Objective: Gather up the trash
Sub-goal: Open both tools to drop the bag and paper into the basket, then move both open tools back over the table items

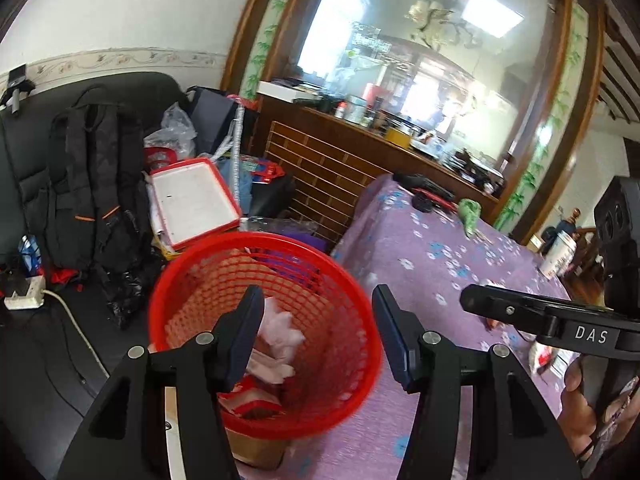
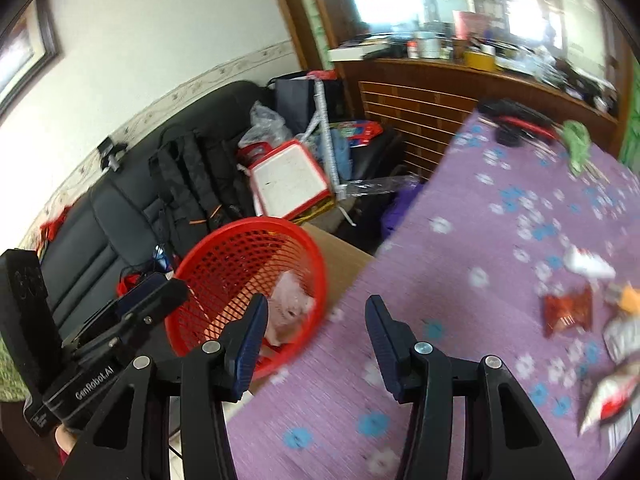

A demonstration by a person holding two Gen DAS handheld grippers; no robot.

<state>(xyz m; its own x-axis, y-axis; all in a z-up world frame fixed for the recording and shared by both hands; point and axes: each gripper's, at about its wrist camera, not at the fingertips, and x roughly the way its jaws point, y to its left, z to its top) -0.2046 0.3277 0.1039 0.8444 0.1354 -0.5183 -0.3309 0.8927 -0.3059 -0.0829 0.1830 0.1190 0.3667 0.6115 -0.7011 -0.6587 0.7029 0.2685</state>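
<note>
- Two grippers, both w/ jaws spread & nothing between the pads: left gripper [image 1: 316, 332] hangs over the red basket [image 1: 192, 276]; right gripper [image 2: 316, 340] sits over the table edge, basket just to its left.
- Basket stands beside the purple floral tablecloth [image 2: 480, 240], on what looks like a cardboard box [image 2: 340, 248]. Already inside: pale pink crumpled tissue [image 1: 280, 324] plus a red/white wrapper [image 1: 252, 400].
- Trash not yet collected lies at the right side of the cloth in the right wrist view: red-brown foil wrapper [image 2: 568, 310], a white scrap [image 2: 588, 264] above it, an orange bit [image 2: 630, 298], & silver/red-white packets [image 2: 612, 396] near the frame edge. Blurred, so exact types hard to tell.
- Handling, my guess: all v. light, thin, crinkly. Foil likely slick & lies flat on cloth, so pads may slide over it or snag the fabric instead.
- Best hold prob. a raised crumpled edge or corner, not the flat middle; puffier packets can be pinched across the body.
- Tissue-type bits soft, squash easily, no breakage risk; light pieces may stick to a pad on release.
- Far end of the cloth: green crumpled thing [image 2: 578, 144] & a black/red object [image 2: 516, 120]; can't tell if either is trash.
</note>
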